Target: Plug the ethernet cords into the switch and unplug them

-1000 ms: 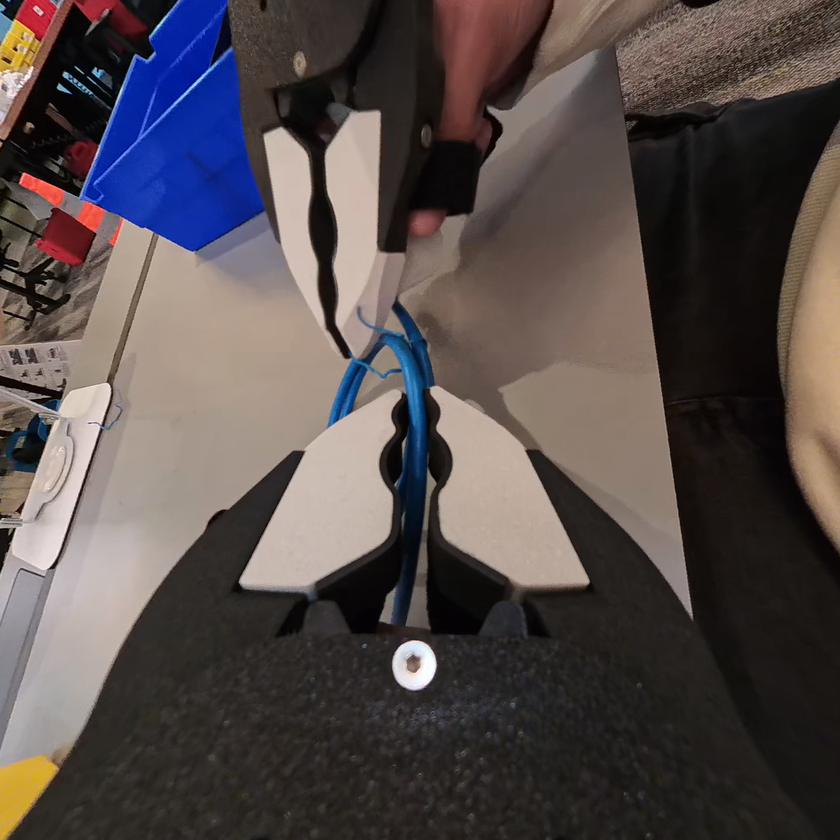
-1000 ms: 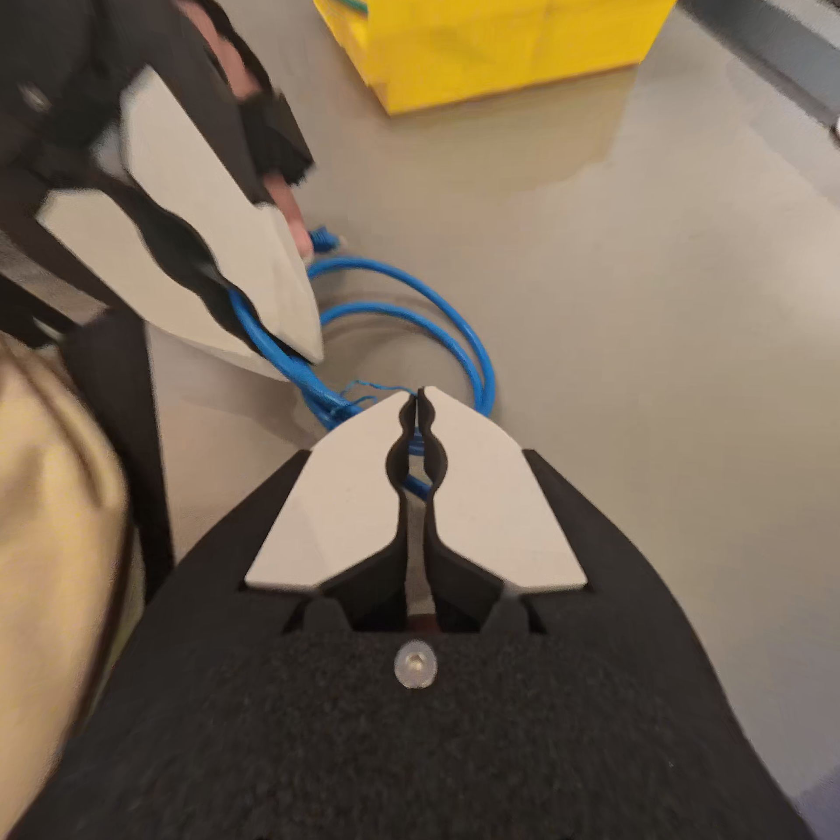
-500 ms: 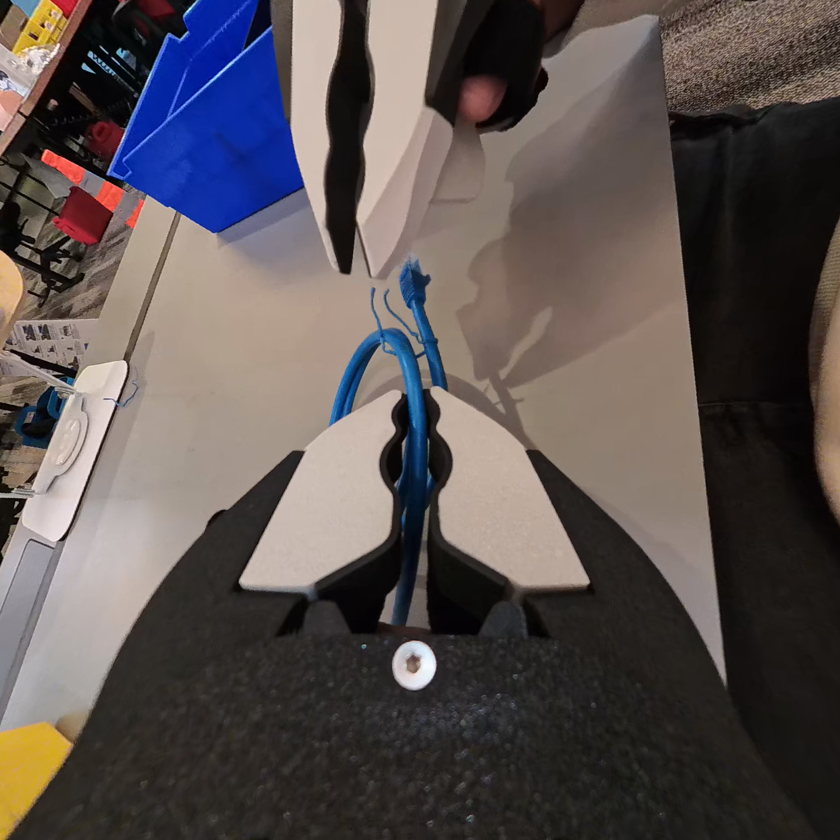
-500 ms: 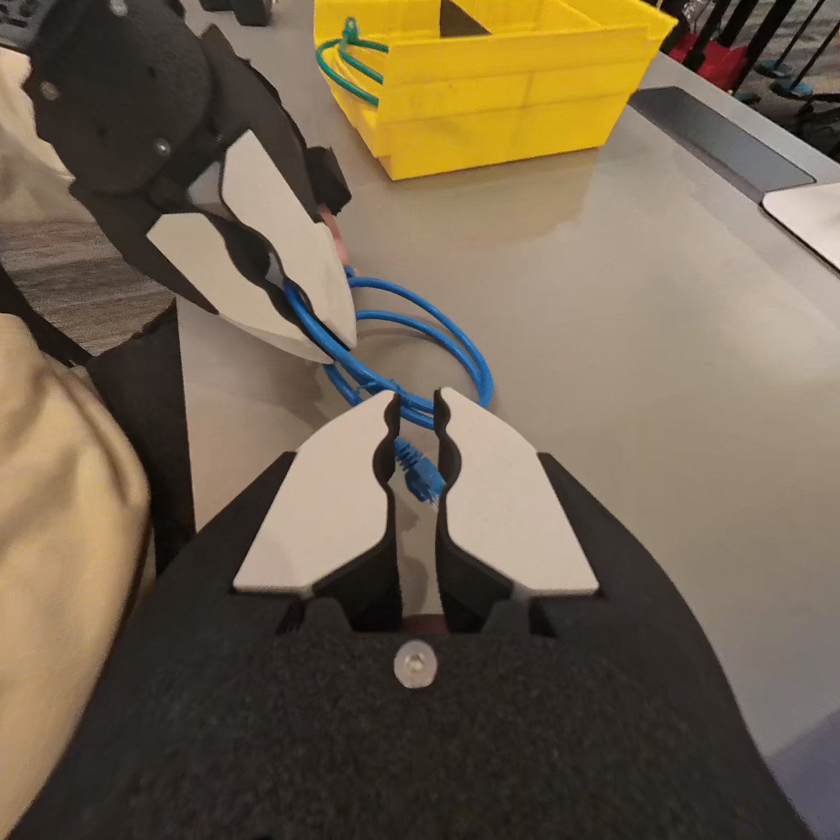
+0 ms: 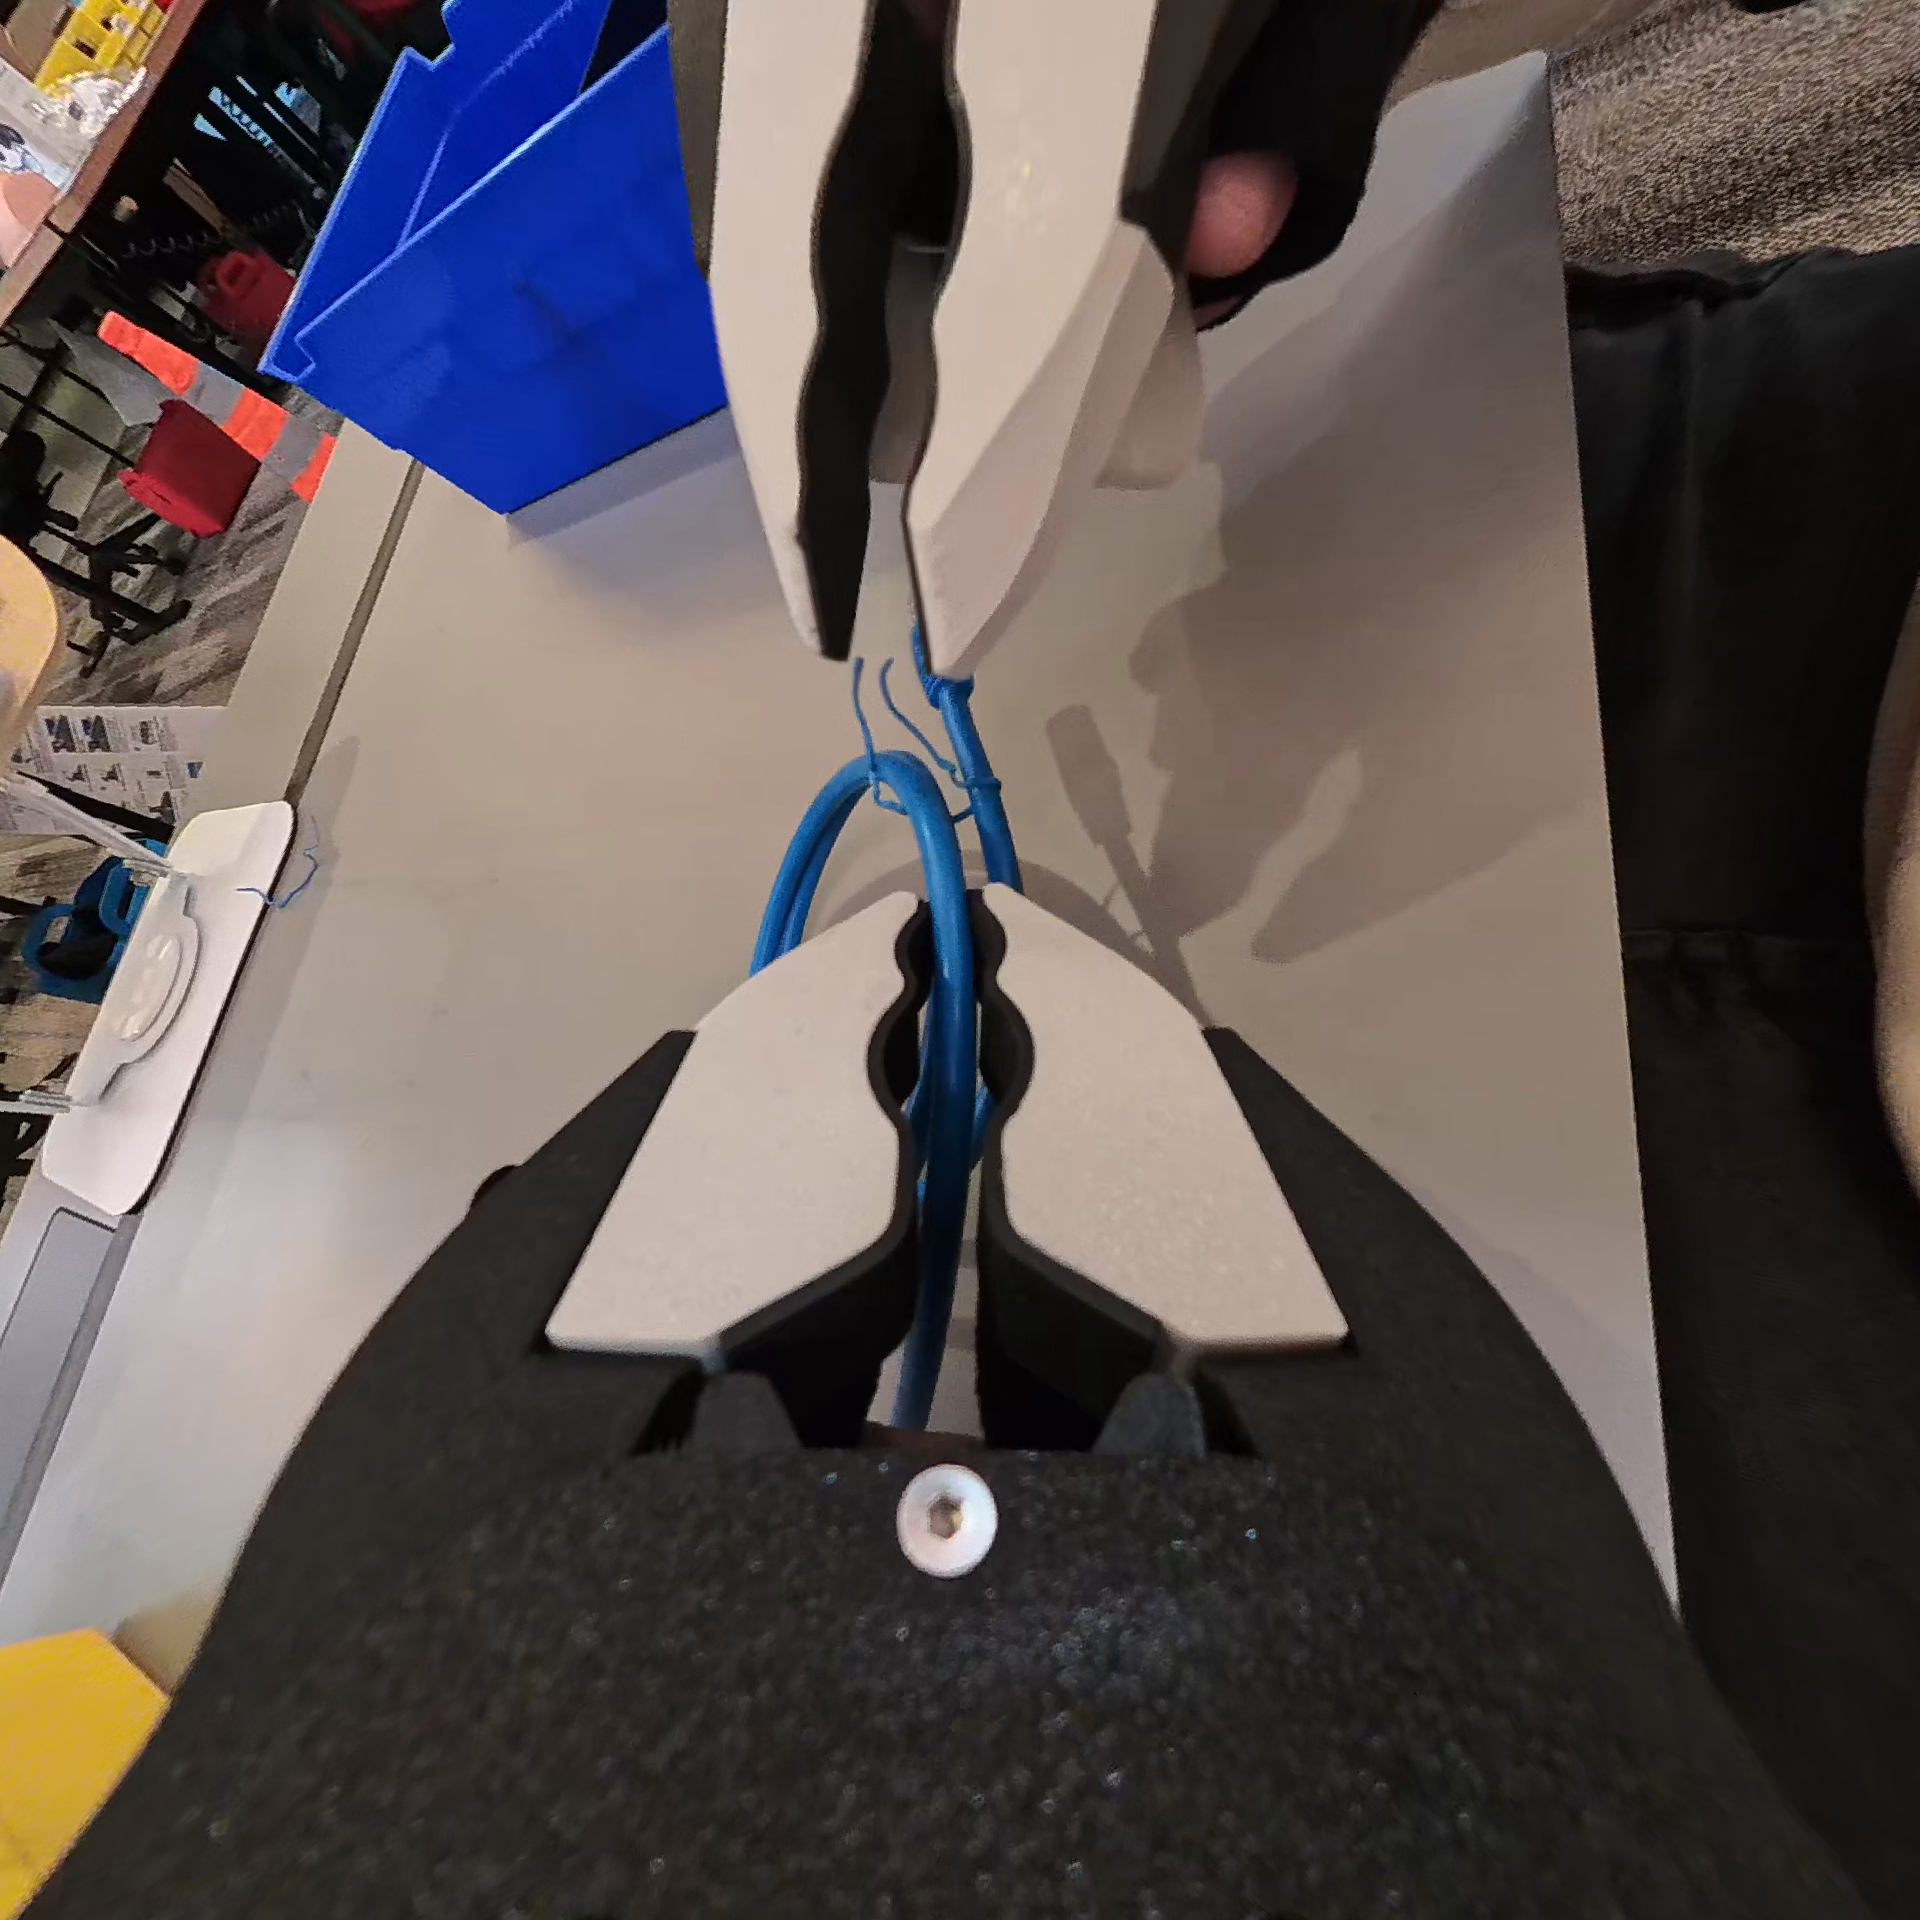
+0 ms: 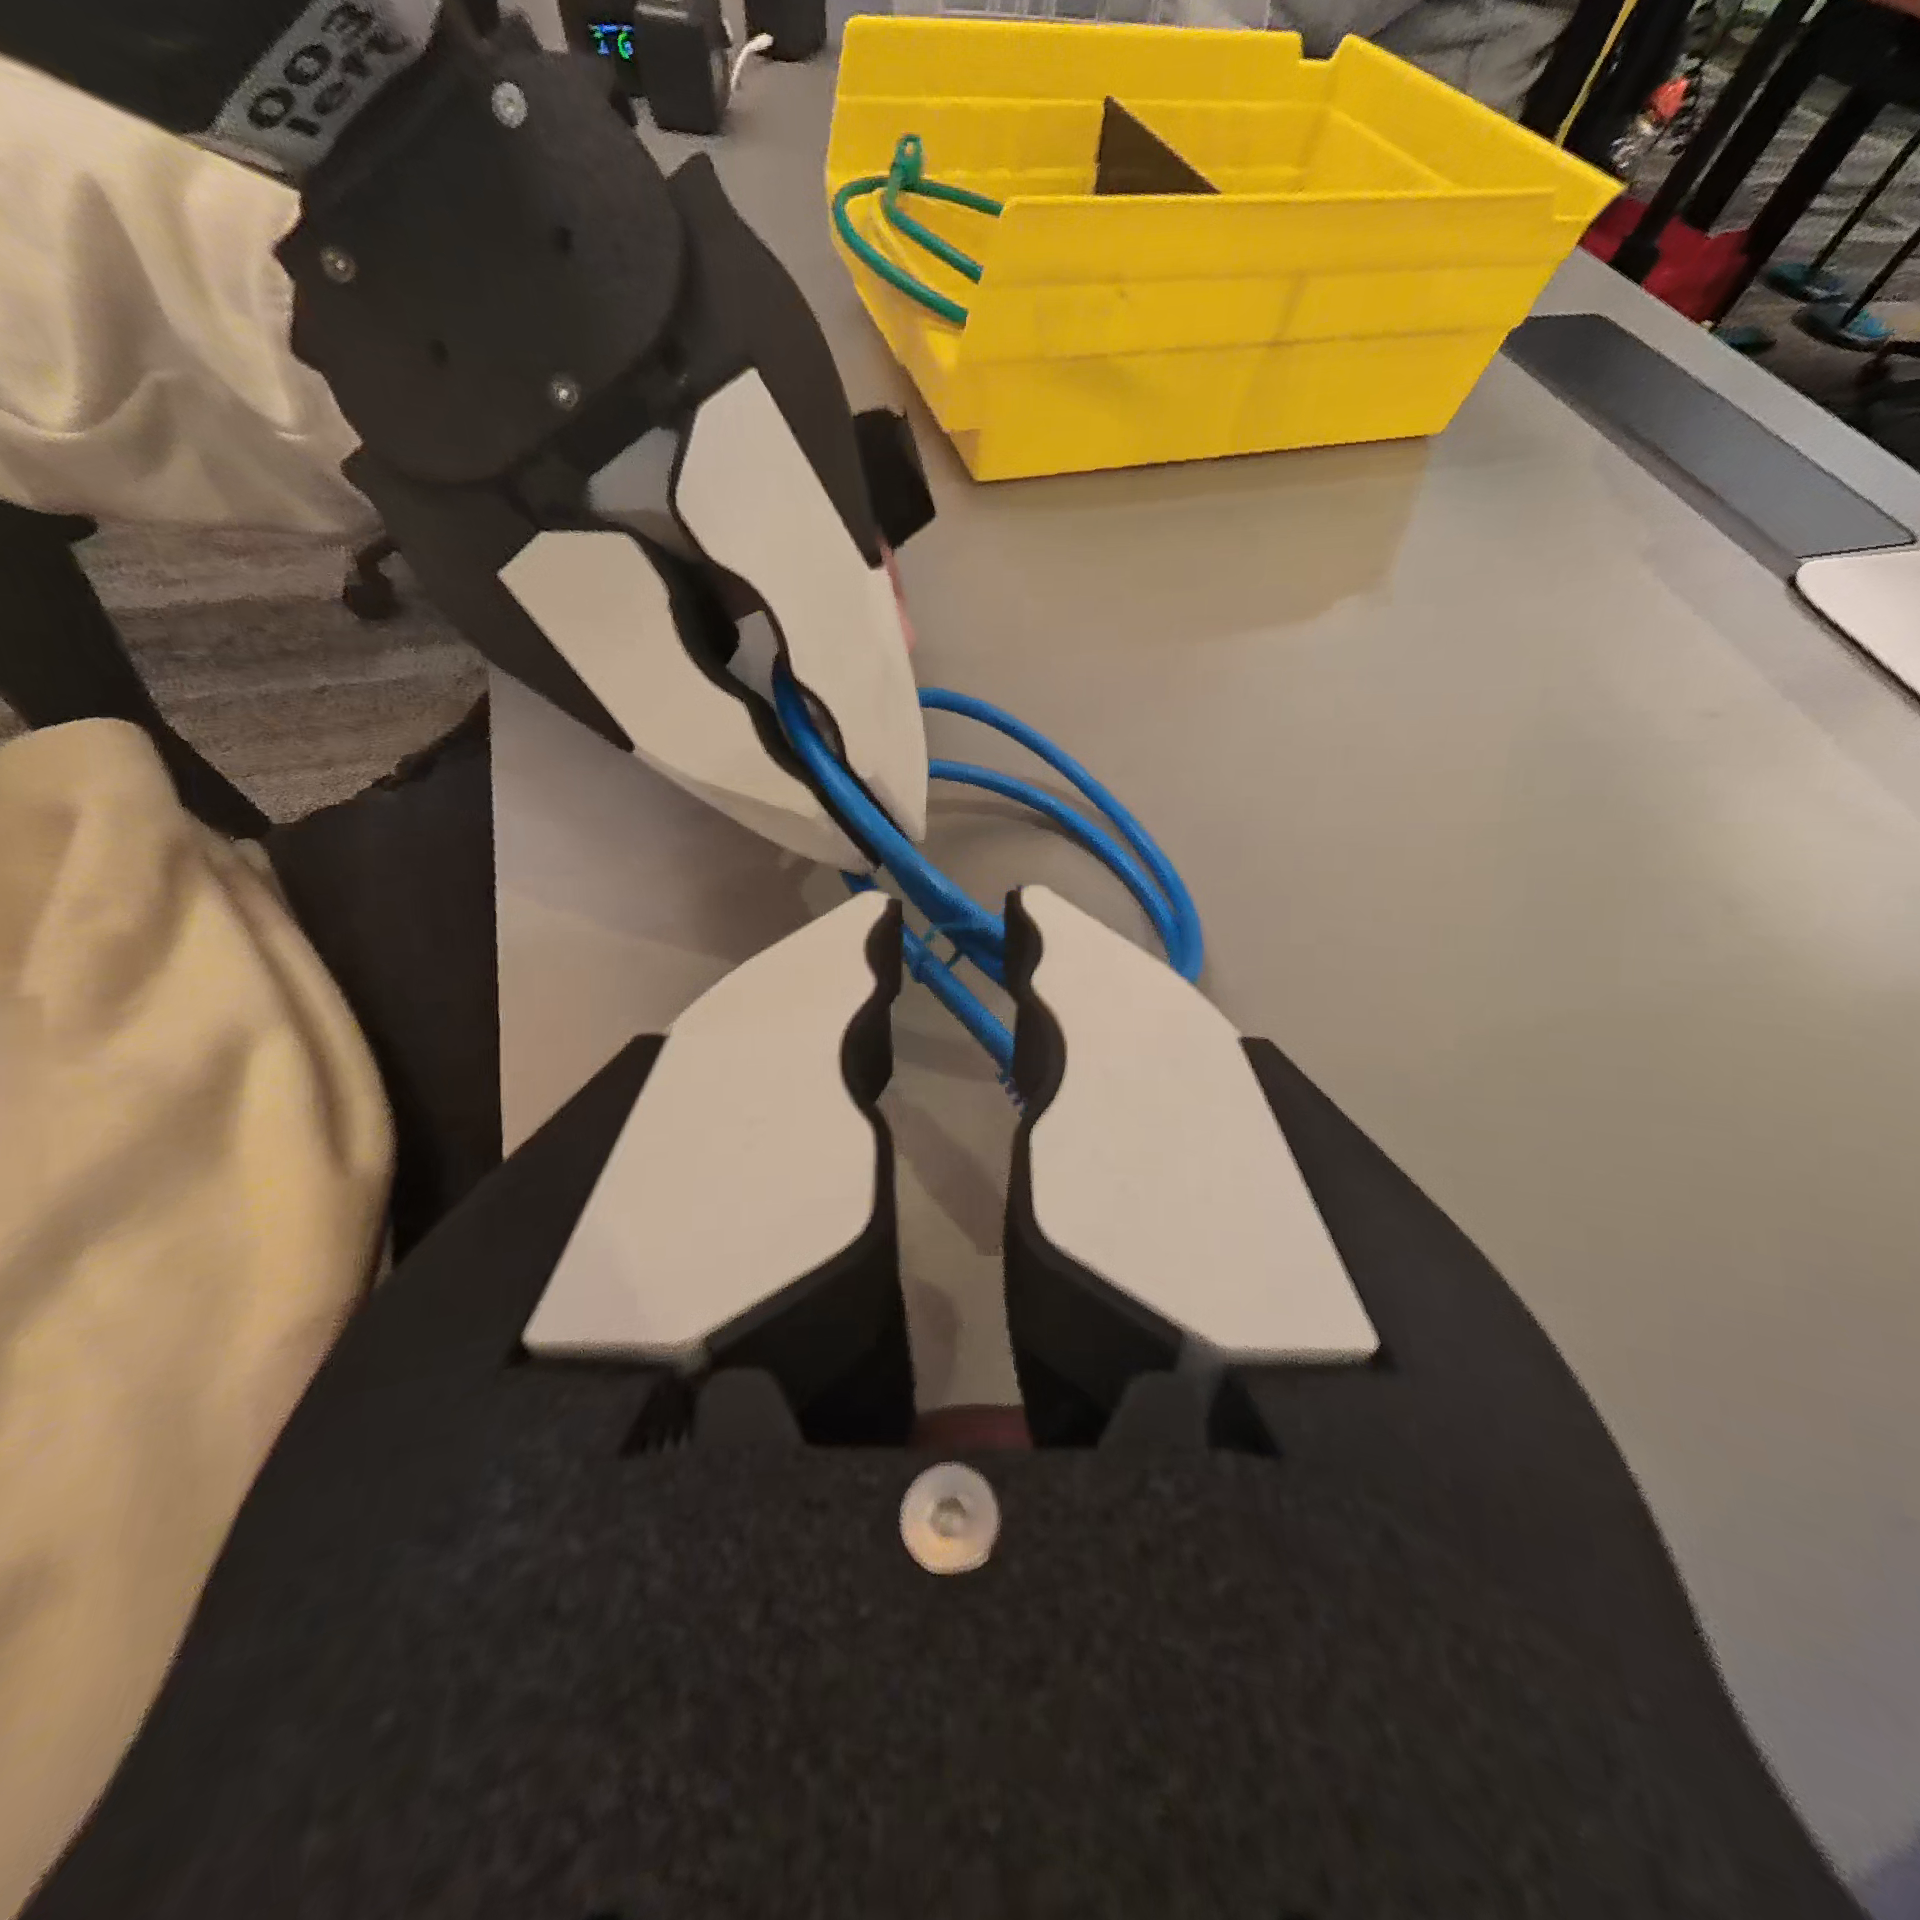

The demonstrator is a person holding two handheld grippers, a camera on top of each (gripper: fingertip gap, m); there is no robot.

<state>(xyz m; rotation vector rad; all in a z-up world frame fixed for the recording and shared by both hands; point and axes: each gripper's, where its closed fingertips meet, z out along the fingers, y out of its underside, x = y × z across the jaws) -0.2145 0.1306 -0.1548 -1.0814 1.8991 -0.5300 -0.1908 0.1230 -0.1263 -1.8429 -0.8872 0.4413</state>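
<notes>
A blue ethernet cord, coiled and bound with thin twist ties, hangs just above the grey table. My left gripper is shut on the coil's strands. It also shows in the right wrist view, still clamped on the cord. My right gripper is open, its fingers on either side of the cord's loose end, which rests against the right finger. In the left wrist view the right gripper comes in from above, its tips at the cord's end. No switch is in view.
A yellow bin with a green cord over its rim stands farther along the table. A blue bin stands at the other end. A white plate-like fixture lies at the table's edge. A person's clothing is close beside the table.
My right gripper has opened from shut and drawn back along the cord to its loose end. My left gripper has kept its hold on the coil.
</notes>
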